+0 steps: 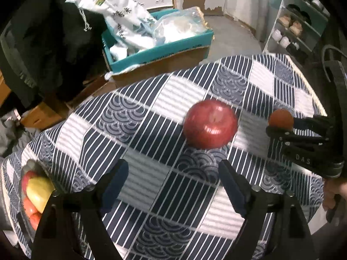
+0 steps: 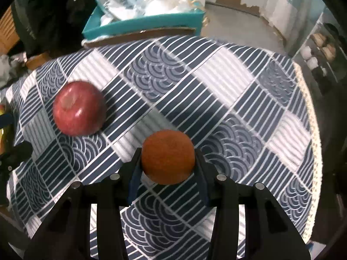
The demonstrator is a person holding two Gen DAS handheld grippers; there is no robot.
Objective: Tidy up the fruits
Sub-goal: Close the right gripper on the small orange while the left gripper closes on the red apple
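The letters "DAS" stand in pale print on the black body of the right tool (image 1: 279, 127), seen right of the left tool. The teal box (image 1: 160, 49) beyond the bench carries dark print along its side, too blurred to read.

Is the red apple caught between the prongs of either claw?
No, the red apple sits free on the checked cloth; the right claw grips only the orange.
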